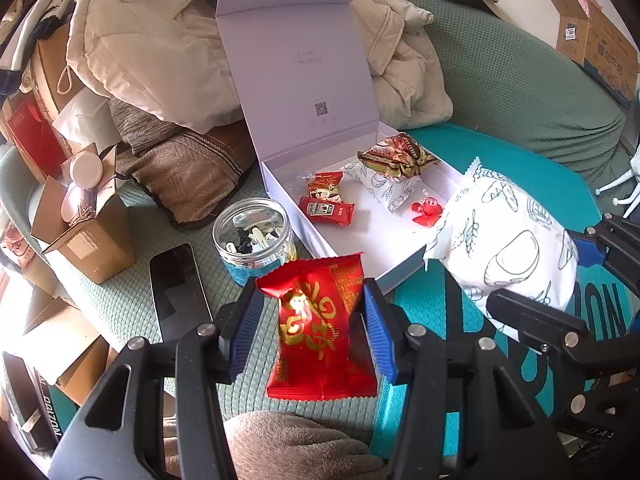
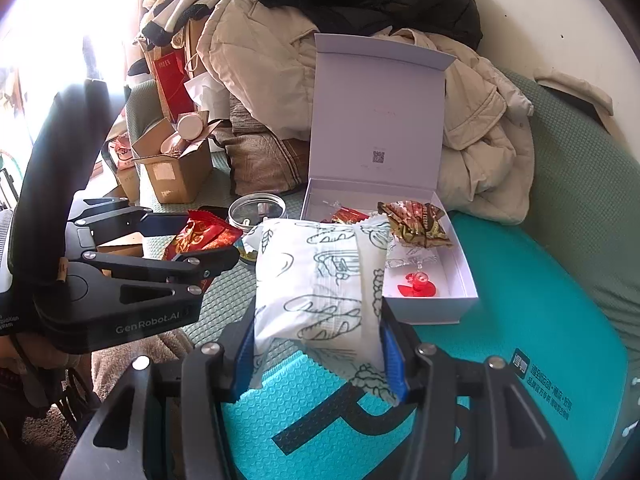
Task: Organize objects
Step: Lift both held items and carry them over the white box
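My left gripper (image 1: pixel 312 324) is shut on a red snack packet with gold letters (image 1: pixel 320 328), held above the green cushion in front of the open white box (image 1: pixel 400 268). It also shows in the right wrist view (image 2: pixel 200 236). My right gripper (image 2: pixel 318 356) is shut on a white bread packet with line drawings (image 2: pixel 320 280), held just right of the box's near corner; it also shows in the left wrist view (image 1: pixel 508 240). Inside the box lie a ketchup sachet (image 1: pixel 326 210), a small red candy packet (image 1: pixel 326 186), a gold-brown packet (image 1: pixel 396 156), another white packet (image 1: pixel 388 188) and a red plastic piece (image 1: pixel 428 210).
A clear jar of small clips (image 1: pixel 254 232) stands left of the box. A black phone (image 1: pixel 180 292) lies on the cushion. A brown carton with a pink-white jar (image 1: pixel 84 216) stands at left. Beige jackets (image 1: pixel 152 48) pile behind the box. A teal mat (image 2: pixel 520 280) covers the right.
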A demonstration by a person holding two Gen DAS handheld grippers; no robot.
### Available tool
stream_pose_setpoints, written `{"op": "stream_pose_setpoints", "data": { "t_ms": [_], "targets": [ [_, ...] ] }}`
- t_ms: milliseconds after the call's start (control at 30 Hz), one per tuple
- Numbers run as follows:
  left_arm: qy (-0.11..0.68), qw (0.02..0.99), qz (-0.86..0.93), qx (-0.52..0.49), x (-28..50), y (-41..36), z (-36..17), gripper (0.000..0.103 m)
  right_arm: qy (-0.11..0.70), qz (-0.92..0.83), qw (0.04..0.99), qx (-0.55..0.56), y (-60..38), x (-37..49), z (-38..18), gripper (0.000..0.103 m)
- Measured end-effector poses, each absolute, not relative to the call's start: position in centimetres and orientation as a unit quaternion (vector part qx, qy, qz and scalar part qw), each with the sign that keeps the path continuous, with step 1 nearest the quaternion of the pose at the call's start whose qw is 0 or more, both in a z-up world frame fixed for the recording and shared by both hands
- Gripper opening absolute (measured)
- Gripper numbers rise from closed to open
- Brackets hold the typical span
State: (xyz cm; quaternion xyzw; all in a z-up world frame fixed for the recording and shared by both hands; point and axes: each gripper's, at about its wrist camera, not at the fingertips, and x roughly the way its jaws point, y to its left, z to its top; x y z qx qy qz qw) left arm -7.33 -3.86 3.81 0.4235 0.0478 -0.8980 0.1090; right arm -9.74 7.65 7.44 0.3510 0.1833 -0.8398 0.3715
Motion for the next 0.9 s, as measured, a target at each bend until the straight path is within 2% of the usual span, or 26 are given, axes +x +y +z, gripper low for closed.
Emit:
{"op": "stream_pose_setpoints", "data": {
  "t_ms": [900],
  "targets": [
    [0.06,0.109,-0.884,0.451,-16.8,-5.5,0.8,0.048,0.185,-0.843,0.35,0.364,7.0,-18.6,5.6,0.053]
  ]
}}
